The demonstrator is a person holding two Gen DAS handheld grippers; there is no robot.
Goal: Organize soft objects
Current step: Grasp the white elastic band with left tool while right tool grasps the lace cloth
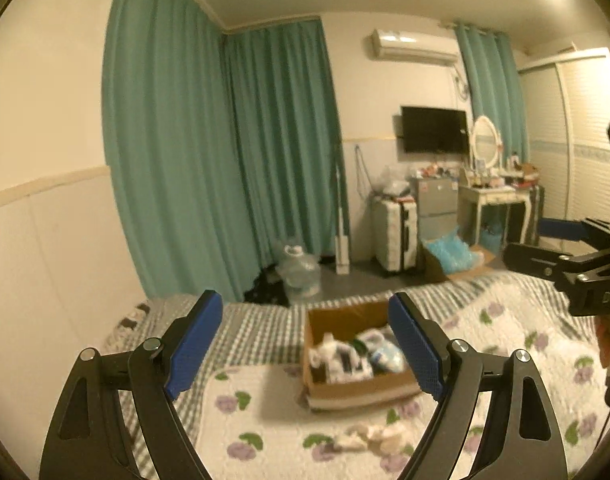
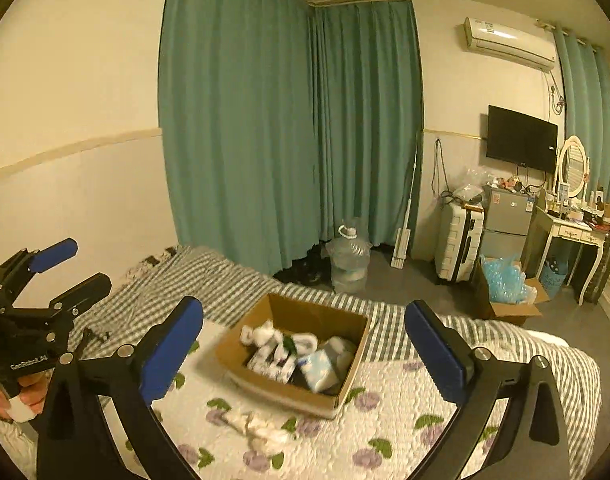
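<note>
Ribbed blue gripper (image 2: 305,344) pads, perhaps rubber

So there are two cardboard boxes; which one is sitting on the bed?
The open box of soft white bundles sits on the flowered quilt. The other box, holding blue plastic, stands on the floor.

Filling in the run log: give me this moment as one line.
left tool open, empty | right tool open, empty | cardboard box on bed, holds soft items | white cloth on quilt outside box
</note>
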